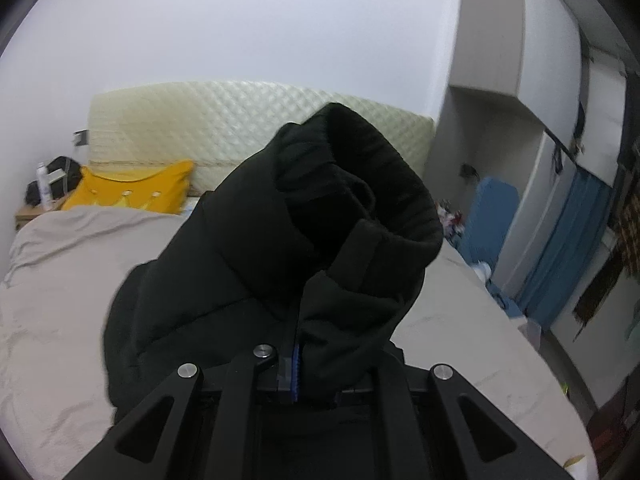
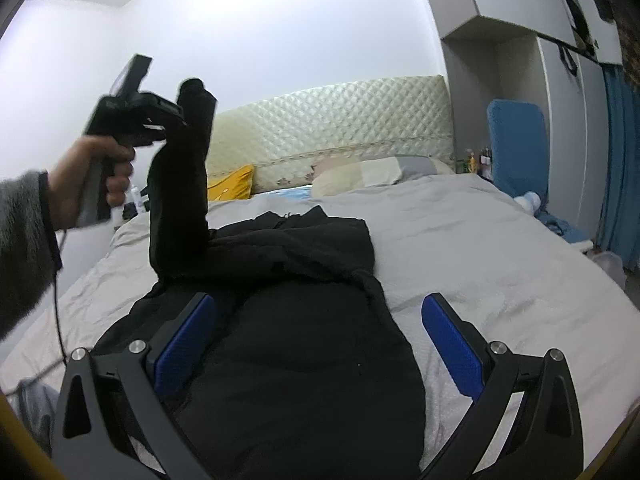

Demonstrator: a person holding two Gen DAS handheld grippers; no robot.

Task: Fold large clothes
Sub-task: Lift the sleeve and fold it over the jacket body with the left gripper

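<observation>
A black padded jacket [image 2: 304, 320] lies on the bed [image 2: 480, 240]. My left gripper [image 1: 294, 376] is shut on one sleeve [image 1: 280, 240] and holds it up in the air, cuff on top. In the right wrist view the left gripper [image 2: 182, 122] shows at the upper left, pinching the raised sleeve [image 2: 180, 200]. My right gripper [image 2: 320, 340] is open, low over the jacket's body. Its left finger [image 2: 184, 344] rests against the black fabric and its right finger [image 2: 452, 344] is over the sheet.
The bed has a grey sheet, a quilted cream headboard [image 2: 340, 120], a yellow pillow [image 1: 132, 190] and a pale pillow [image 2: 376, 172]. A nightstand with a bottle [image 1: 42, 186] is at the far left. A blue chair [image 2: 516, 144] and wardrobe [image 2: 568, 100] stand on the right.
</observation>
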